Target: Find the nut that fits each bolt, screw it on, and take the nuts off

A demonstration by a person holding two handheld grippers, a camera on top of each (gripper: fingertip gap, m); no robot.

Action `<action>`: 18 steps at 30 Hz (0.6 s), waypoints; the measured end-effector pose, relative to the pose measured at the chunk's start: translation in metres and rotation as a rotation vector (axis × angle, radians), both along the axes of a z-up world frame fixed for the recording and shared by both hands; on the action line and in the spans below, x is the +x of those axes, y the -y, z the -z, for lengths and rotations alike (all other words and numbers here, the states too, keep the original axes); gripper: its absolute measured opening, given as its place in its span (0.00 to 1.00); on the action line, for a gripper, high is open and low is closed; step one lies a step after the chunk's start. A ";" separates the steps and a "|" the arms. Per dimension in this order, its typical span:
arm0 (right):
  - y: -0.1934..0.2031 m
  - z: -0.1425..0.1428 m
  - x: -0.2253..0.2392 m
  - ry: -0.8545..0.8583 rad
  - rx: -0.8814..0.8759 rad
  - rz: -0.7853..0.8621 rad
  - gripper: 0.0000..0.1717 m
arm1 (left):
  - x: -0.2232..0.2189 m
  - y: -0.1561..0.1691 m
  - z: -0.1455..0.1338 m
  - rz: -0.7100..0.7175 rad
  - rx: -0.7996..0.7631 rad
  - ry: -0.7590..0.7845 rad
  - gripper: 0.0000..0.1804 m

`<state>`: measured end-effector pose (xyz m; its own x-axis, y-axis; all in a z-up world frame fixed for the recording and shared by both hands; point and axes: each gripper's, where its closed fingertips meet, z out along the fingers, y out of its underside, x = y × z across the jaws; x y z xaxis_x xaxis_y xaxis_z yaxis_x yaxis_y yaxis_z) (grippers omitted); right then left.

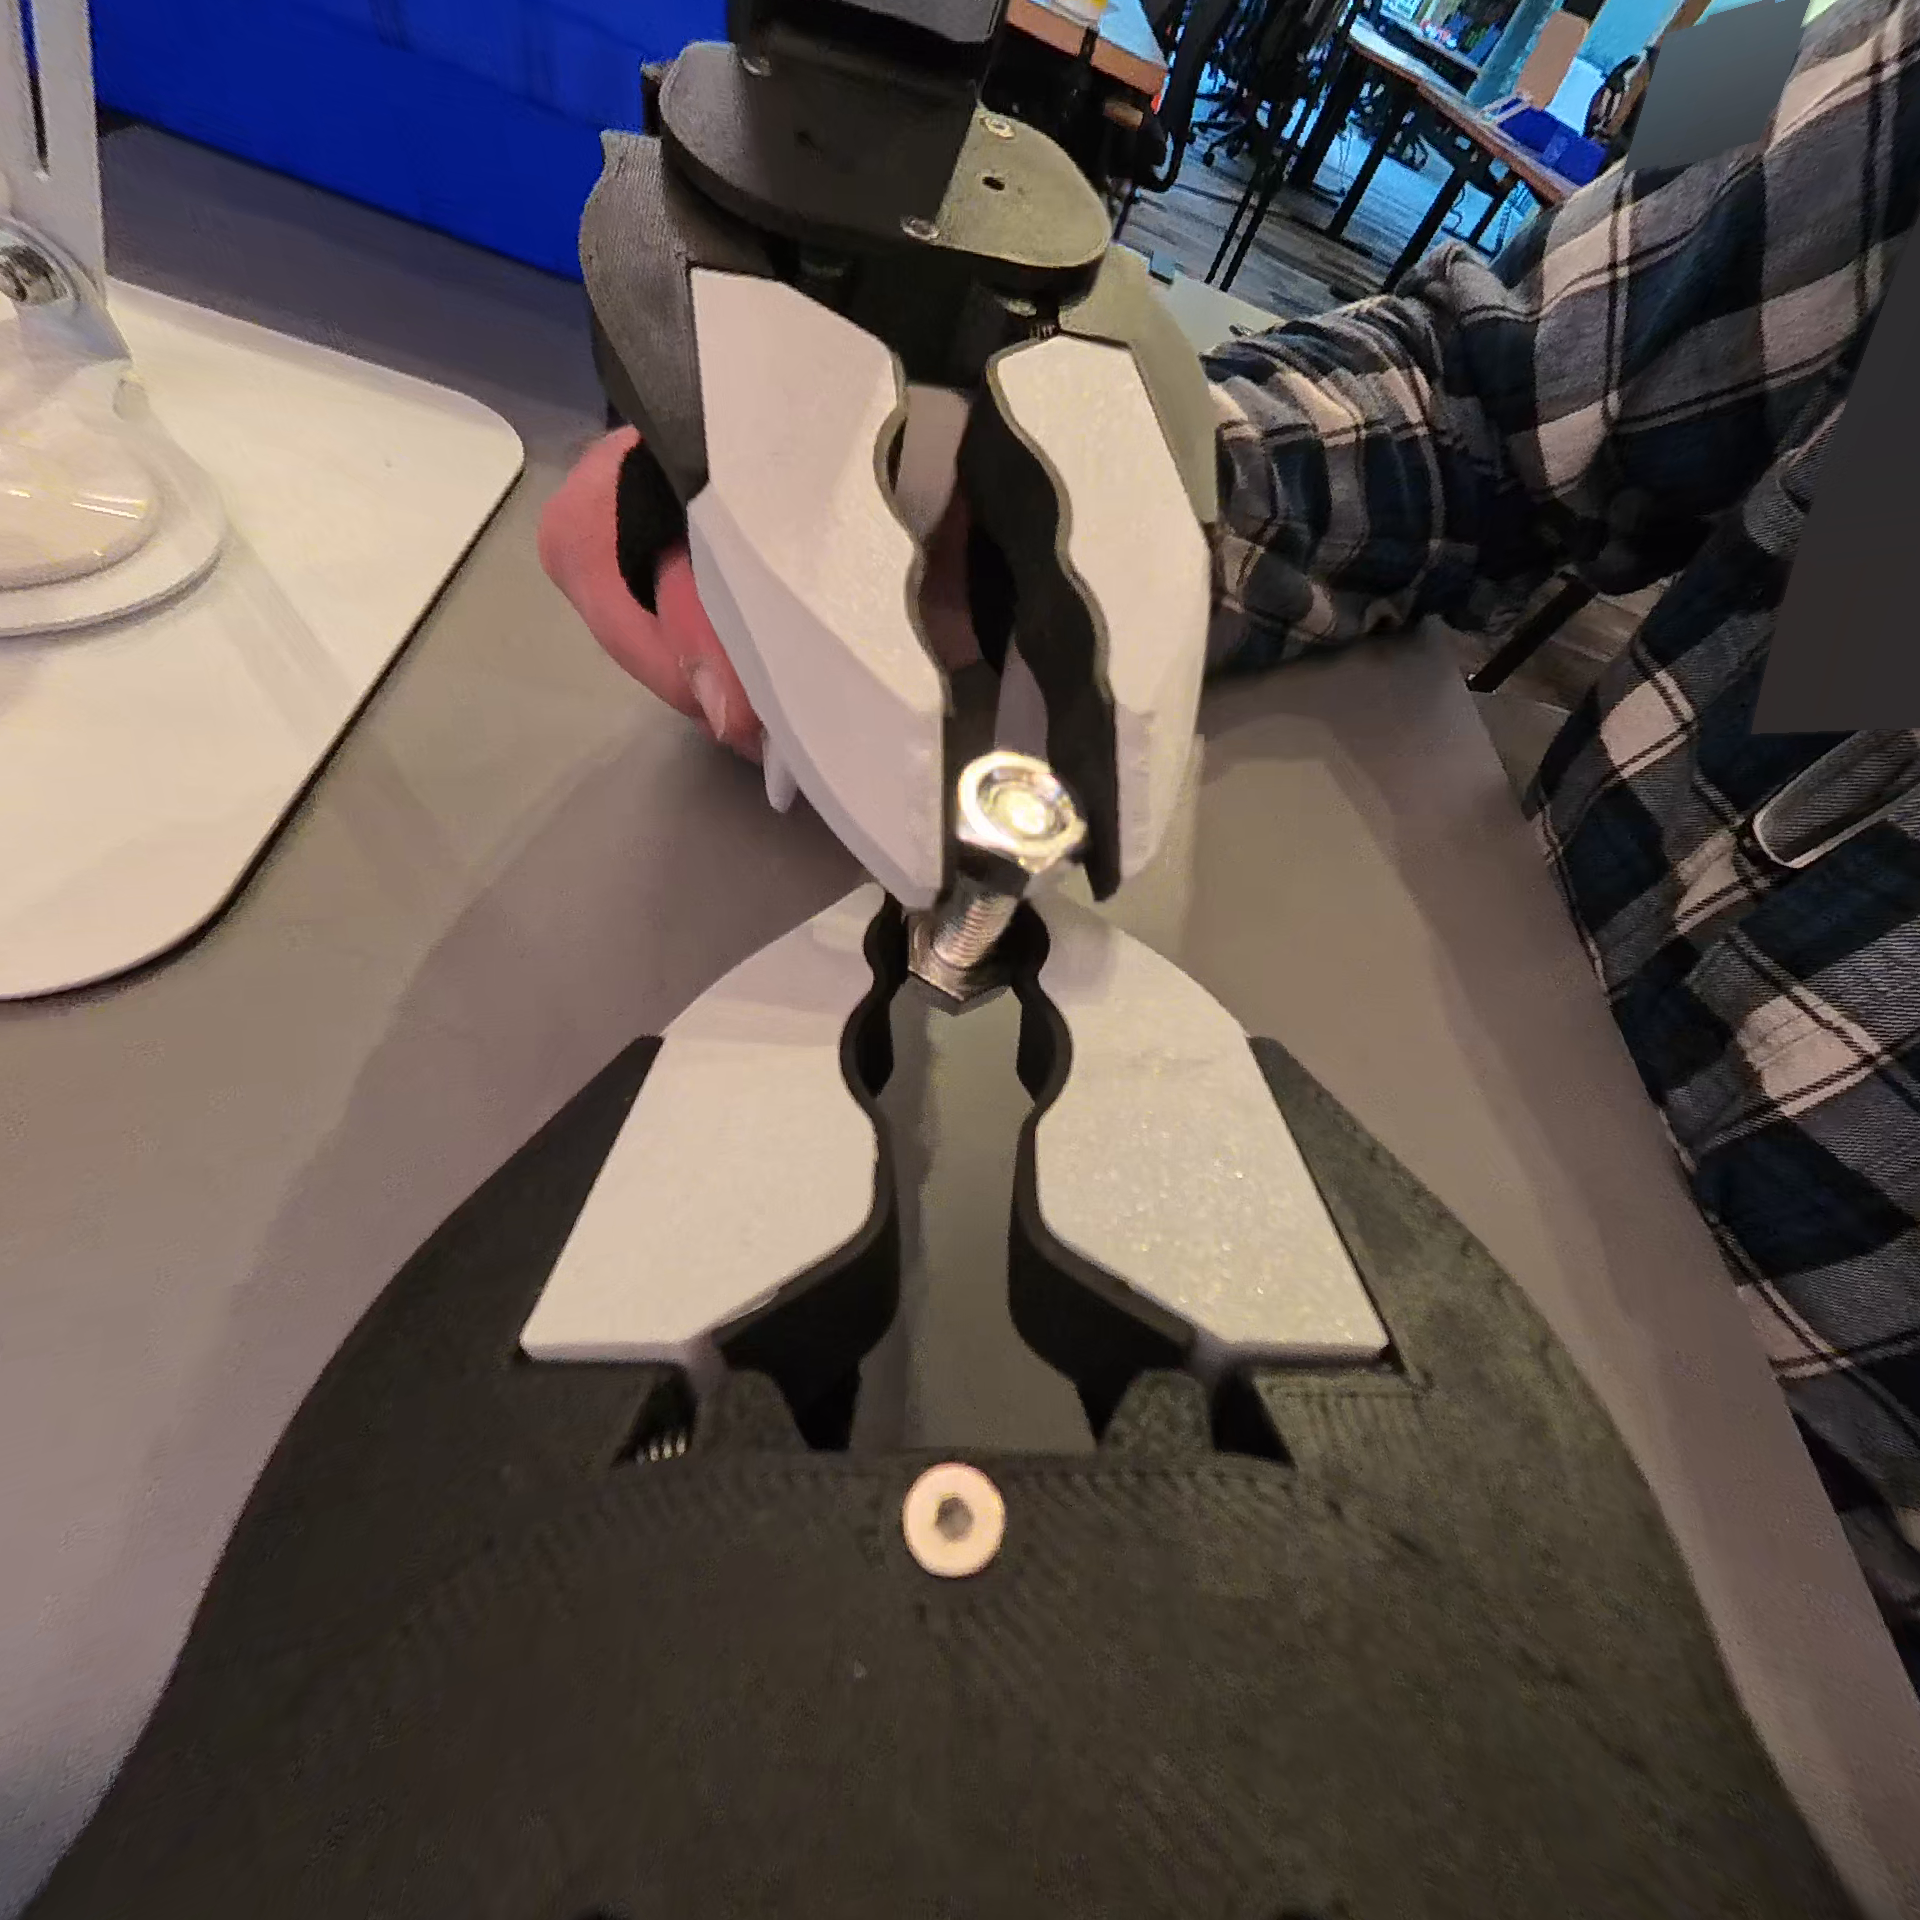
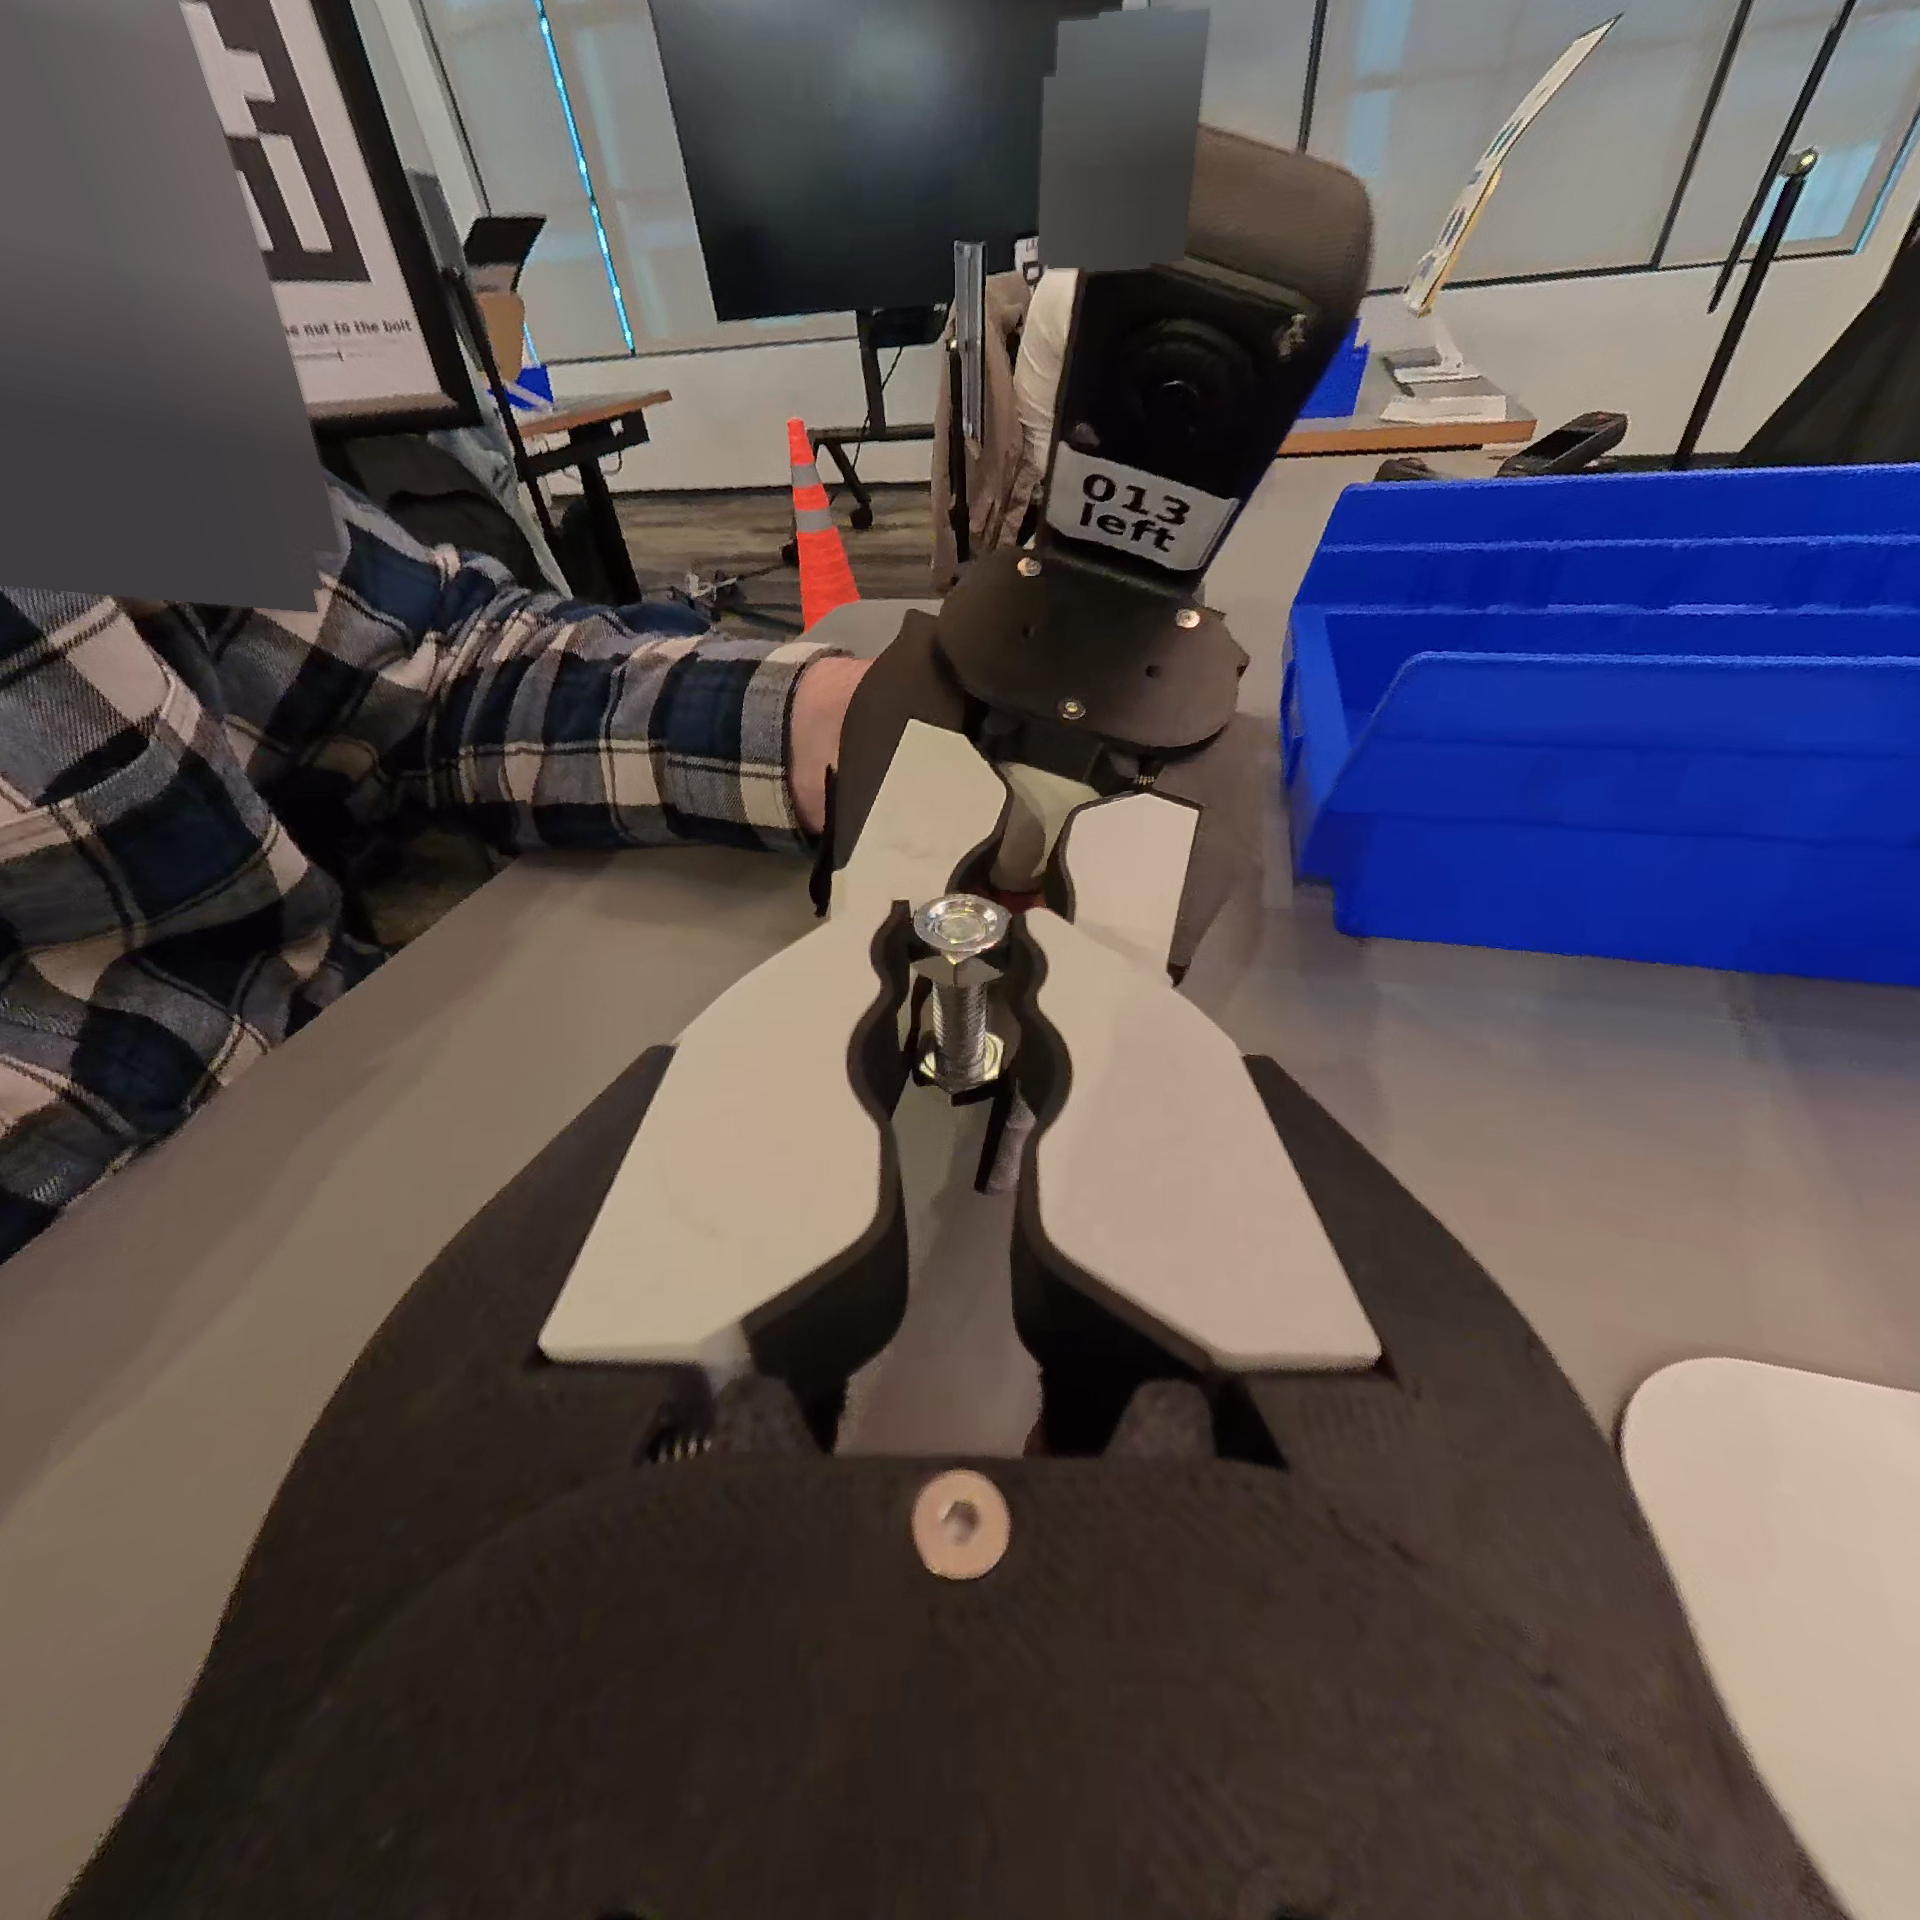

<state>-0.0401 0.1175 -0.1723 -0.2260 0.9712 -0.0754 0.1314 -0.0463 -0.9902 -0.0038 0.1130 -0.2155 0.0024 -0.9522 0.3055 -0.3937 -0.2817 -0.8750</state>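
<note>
bolt (image 1: pixel 1013 831) head: right gripper (image 1: pixel 1023 883) | nut (image 1: pixel 951 971): left gripper (image 1: pixel 956 966)

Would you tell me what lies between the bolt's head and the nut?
Only the bolt's bare threaded shank lies between head and nut; the right wrist view shows it best.

— What are we working on here?
— A plain grey table (image 2: pixel 395 1101), matte top.
— Anything sitting on it?
— Blue plastic bins (image 2: pixel 1621 748) stacked at the far side, and a white flat base (image 1: pixel 239 665) with rounded corners resting near the edge, carrying a clear domed piece (image 1: pixel 62 457).
</note>
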 end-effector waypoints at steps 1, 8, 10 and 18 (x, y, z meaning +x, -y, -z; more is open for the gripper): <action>-0.002 -0.001 0.001 -0.009 -0.011 0.006 0.10 | 0.000 -0.001 -0.001 -0.005 0.002 0.006 0.11; -0.009 -0.005 0.002 -0.029 -0.048 0.040 0.10 | 0.005 0.002 -0.003 -0.001 0.015 0.018 0.23; -0.010 -0.006 0.003 -0.038 -0.058 0.039 0.10 | 0.007 0.002 -0.001 -0.003 0.020 0.009 0.23; -0.010 -0.010 0.004 -0.065 -0.089 0.028 0.10 | 0.007 -0.003 -0.001 -0.036 0.033 0.003 0.20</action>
